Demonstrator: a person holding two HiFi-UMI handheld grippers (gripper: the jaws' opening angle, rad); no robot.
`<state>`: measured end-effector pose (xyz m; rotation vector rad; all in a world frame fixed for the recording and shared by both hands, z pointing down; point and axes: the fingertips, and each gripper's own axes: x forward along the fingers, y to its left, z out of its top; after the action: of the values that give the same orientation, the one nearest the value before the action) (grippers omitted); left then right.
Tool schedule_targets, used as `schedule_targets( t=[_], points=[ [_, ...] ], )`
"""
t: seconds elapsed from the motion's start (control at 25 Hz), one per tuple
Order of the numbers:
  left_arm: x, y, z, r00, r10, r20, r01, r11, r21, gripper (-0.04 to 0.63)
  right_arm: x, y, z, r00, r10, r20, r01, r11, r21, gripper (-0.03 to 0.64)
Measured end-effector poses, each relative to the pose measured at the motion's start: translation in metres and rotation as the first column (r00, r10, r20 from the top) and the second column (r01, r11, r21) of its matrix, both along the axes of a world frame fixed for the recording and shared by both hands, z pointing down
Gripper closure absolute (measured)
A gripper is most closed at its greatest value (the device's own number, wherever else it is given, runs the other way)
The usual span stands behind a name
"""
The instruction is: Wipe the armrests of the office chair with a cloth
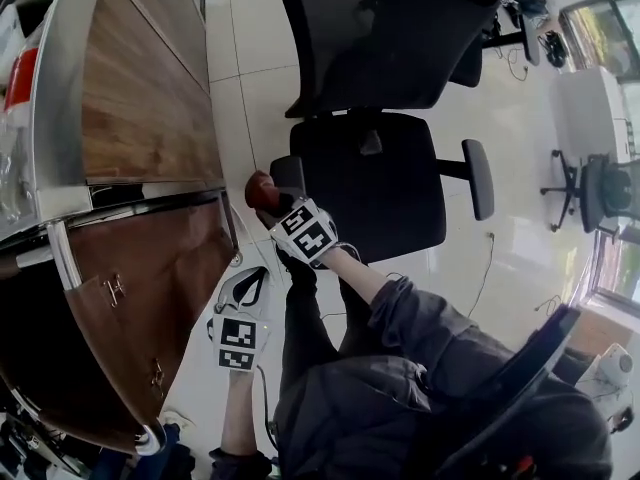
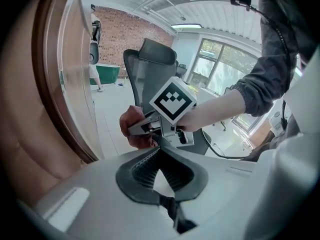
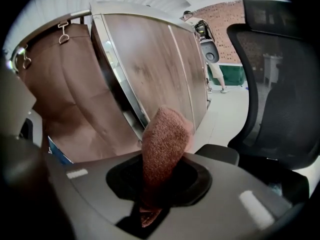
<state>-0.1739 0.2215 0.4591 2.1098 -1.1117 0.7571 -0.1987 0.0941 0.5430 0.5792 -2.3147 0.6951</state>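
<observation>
While the right hand-held gripper (image 1: 278, 206) pinches a reddish-brown cloth (image 1: 260, 190) between its jaws, the cloth sits just beside the front end of the office chair's (image 1: 370, 183) near armrest (image 1: 288, 173); contact cannot be confirmed. That armrest's long axis runs front to back, so the stroke likely leads away from the person. The left hand-held gripper (image 1: 255, 280) is empty, jaws pressed together, farther off; the far armrest (image 1: 479, 178) lies across the seat.

Grey sleeves (image 1: 420, 313); white left gripper (image 1: 263, 271) (black-and-white marker cube (image 1: 238, 343)).
</observation>
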Motion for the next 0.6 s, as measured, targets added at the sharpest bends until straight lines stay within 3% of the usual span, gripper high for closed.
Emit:
schedule_targets(
  t=[0.4, 0.6],
  points=[
    [-0.007, -0.011, 0.003, 1.0, 0.003, 0.008, -0.003, 1.0, 0.017, 0.58, -0.019, -0.086, 0.01, 0.991, -0.071, -0.113, 0.083, 0.991, 0.107, 0.526],
    [-0.005, -0.002, 0.005, 1.0, -0.002, -0.001, 0.002, 1.0, 0.007, 0.58, -0.027, -0.056, 0.008, 0.978, -0.146, -0.152, 0.164, 0.981, 0.109, 0.526]
  ],
)
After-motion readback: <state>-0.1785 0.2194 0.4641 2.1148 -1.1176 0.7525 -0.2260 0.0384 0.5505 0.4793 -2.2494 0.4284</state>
